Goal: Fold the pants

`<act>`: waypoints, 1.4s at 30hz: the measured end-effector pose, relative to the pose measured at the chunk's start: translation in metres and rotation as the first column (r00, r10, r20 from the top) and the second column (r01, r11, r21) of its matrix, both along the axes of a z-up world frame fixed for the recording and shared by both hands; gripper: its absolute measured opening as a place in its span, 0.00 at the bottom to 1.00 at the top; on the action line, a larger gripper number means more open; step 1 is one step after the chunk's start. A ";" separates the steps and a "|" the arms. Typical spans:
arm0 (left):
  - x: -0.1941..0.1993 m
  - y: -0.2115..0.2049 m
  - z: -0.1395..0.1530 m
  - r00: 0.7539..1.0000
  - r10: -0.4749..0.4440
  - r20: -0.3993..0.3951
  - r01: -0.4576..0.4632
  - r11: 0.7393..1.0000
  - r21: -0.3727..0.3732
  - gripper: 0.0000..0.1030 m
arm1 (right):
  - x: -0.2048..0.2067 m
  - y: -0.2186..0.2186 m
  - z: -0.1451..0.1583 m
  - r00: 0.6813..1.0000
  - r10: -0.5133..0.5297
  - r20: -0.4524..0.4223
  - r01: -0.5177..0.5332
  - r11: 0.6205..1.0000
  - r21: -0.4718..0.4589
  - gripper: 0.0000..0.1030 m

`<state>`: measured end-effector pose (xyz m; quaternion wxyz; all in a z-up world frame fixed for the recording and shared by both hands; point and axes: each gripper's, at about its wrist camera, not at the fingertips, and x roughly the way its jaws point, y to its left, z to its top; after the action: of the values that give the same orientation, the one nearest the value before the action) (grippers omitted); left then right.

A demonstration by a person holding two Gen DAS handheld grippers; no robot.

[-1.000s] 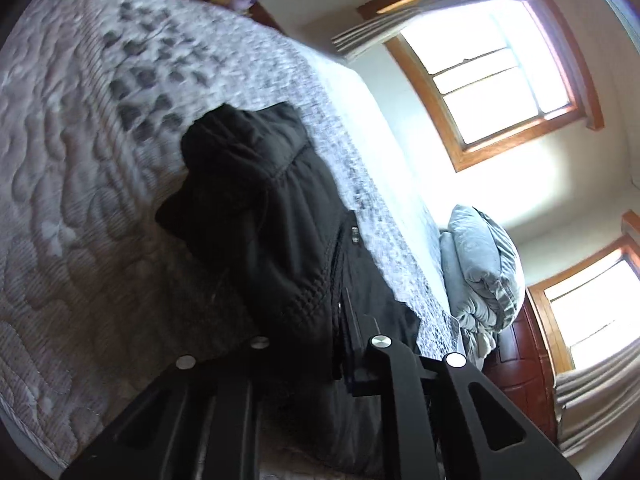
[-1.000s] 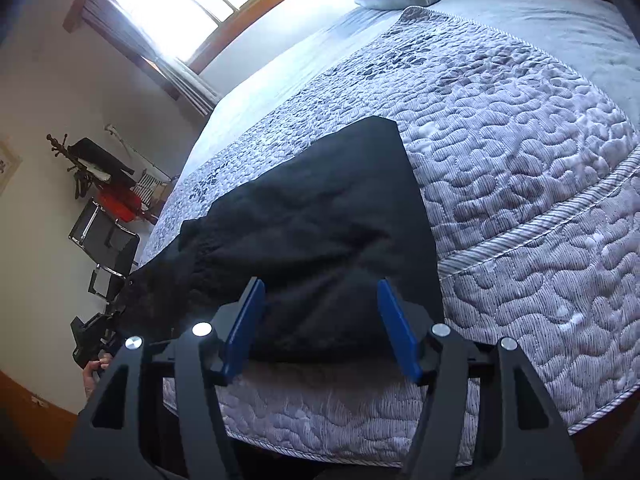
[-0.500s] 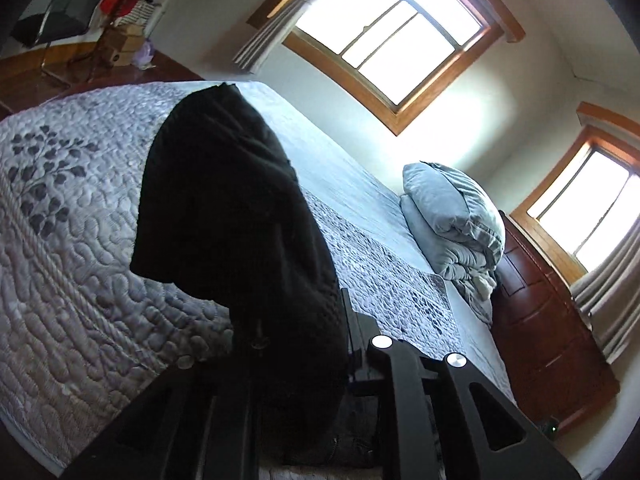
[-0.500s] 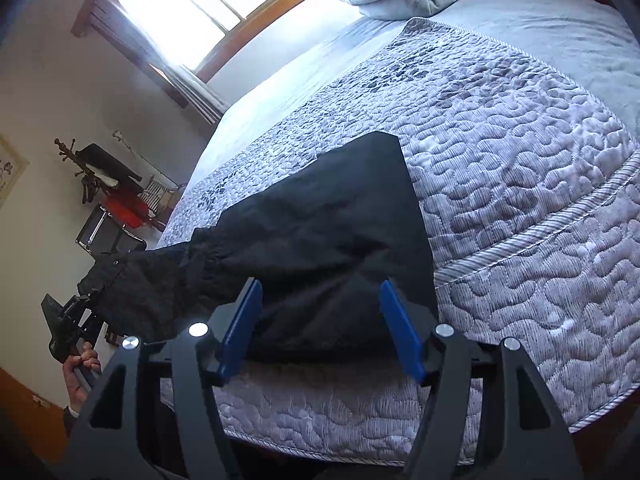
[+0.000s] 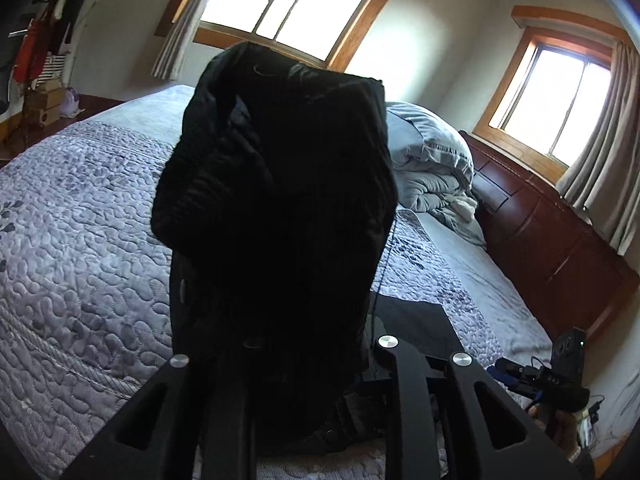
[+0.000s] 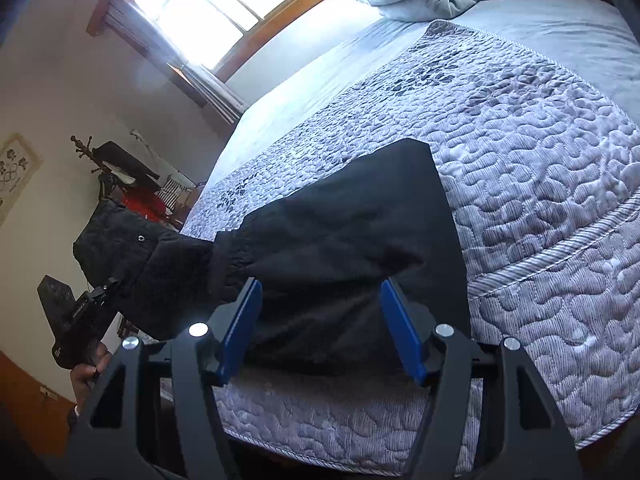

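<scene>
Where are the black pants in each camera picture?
Left wrist: the black pants fill the middle, lifted by the left hand-held gripper.
Right wrist: black pants lie centre-left on the quilted bedspread, ahead of the open right hand-held gripper.
Shared landmark: the rumpled grey comforter.

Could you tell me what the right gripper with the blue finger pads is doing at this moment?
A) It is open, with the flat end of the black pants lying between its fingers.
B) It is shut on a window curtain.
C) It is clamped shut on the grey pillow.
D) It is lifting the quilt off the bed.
A: the right gripper stands open, its blue finger pads wide apart either side of the black pants, which lie flat on the grey quilted bedspread.
</scene>
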<state>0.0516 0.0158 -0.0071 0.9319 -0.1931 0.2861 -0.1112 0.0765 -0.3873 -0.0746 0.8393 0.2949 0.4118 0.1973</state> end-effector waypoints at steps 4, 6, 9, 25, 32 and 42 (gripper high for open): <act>0.005 -0.028 -0.010 0.998 -0.051 -0.022 0.053 0.996 0.075 0.22 | 0.004 0.009 0.000 1.000 0.025 -0.001 -0.025 1.000 -0.003 0.61; 0.007 -0.038 -0.017 0.996 -0.076 -0.037 0.079 0.993 0.092 0.22 | 0.007 0.013 -0.002 0.999 0.038 -0.007 -0.038 0.999 -0.002 0.62; 0.009 -0.054 -0.029 0.991 -0.111 -0.070 0.118 0.988 0.103 0.23 | 0.010 0.019 -0.006 0.998 0.055 -0.018 -0.054 0.998 0.009 0.62; 0.016 -0.109 -0.087 0.960 -0.200 -0.195 0.249 0.931 0.266 0.40 | 0.031 0.043 -0.016 0.993 0.096 -0.068 -0.086 0.987 0.139 0.73; -0.003 -0.116 -0.075 0.950 -0.256 -0.180 0.294 0.925 0.242 0.88 | 0.050 0.058 -0.014 0.987 0.140 -0.078 -0.119 0.966 0.232 0.85; -0.012 -0.033 -0.063 0.961 -0.043 -0.274 0.100 0.975 0.196 0.96 | 0.084 0.078 -0.030 0.972 0.206 -0.112 -0.144 0.901 0.410 0.88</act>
<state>0.0397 -0.0173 -0.0699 0.8950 -0.0974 0.4264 -0.0873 0.1605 -0.3093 -0.1047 0.7065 0.4355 0.4507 0.3288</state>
